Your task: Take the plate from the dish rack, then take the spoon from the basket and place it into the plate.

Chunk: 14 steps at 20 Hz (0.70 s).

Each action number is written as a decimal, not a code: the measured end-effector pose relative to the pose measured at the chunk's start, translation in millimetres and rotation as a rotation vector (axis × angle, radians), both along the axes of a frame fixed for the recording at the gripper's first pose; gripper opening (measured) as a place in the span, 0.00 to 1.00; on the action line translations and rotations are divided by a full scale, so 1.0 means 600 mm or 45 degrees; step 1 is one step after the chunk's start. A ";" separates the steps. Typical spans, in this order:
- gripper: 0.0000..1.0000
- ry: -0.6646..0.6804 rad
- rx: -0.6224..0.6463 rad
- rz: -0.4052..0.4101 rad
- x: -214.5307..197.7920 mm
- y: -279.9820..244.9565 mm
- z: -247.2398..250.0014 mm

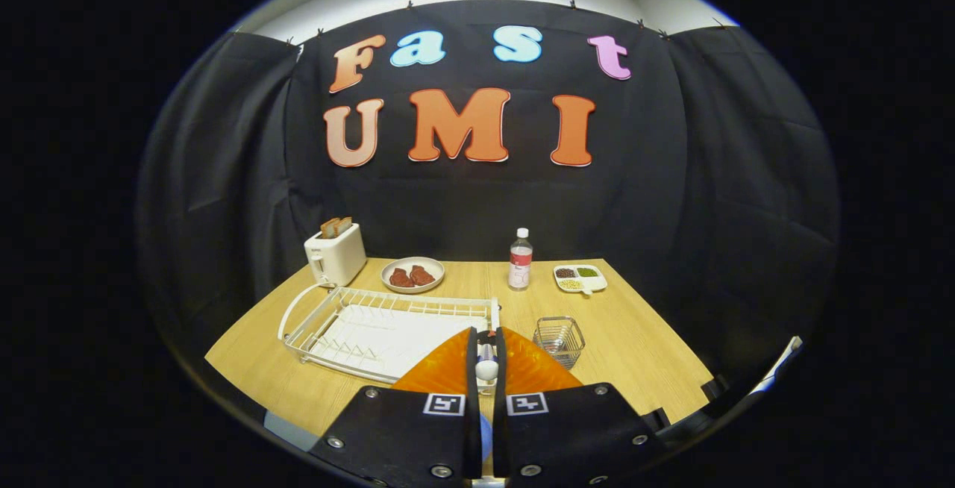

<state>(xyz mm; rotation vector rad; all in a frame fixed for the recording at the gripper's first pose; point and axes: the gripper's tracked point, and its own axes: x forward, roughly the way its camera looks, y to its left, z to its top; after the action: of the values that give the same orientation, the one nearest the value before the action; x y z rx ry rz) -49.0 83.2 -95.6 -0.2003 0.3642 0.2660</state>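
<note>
orange plate lies mostly hidden beneath the gripper, whose fingers pinch a spoon with only its slim handle visible; wire basket just ahead-right, white dish rack ahead-left.

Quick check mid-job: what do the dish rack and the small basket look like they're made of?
Dish rack: looks like white coated wire, thin glossy rods, over a flat white tray, probably plastic. Basket: bare metal wire or mesh by its see-through silvery grid. Gripper: fingers nearly closed around a spoon over an orange plate; I cannot tell if both press on it.
</note>
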 end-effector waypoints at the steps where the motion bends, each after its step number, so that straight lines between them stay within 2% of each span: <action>1: 0.06 0.006 -0.005 0.010 -0.010 0.009 -0.002; 10: 0.06 0.089 0.001 0.133 -0.094 0.063 -0.049; 14: 0.06 0.139 -0.020 0.176 -0.111 0.071 -0.085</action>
<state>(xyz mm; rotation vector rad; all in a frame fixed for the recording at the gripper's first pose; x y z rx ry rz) -115.8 126.0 -146.5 -0.2275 0.4618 0.4117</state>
